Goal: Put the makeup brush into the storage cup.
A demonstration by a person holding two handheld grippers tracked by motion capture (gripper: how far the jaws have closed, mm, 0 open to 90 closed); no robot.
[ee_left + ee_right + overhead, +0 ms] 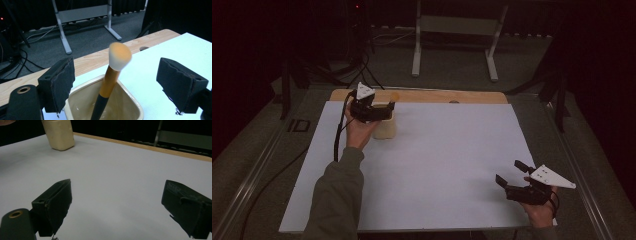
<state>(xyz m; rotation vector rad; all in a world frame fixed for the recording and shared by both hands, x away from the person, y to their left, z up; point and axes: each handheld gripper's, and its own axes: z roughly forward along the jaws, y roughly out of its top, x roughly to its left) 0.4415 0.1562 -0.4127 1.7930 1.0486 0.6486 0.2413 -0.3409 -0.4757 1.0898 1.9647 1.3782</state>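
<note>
Brush [110,75]: stands tilted in the cup [130,100], near the far left of the desk [437,165].
Handling: I judge it light and stiff in the handle, with a soft head; best to take it on the orange handle part, below the bristles.
Left tongs [115,85]: spread wide on both sides of the brush, not touching it.
Right tongs [117,207]: spread wide, holding nothing, above the white sheet [112,170], well apart from the cup.

Orange-tipped brush [110,75] — tilted in cream cup [130,100]
</note>
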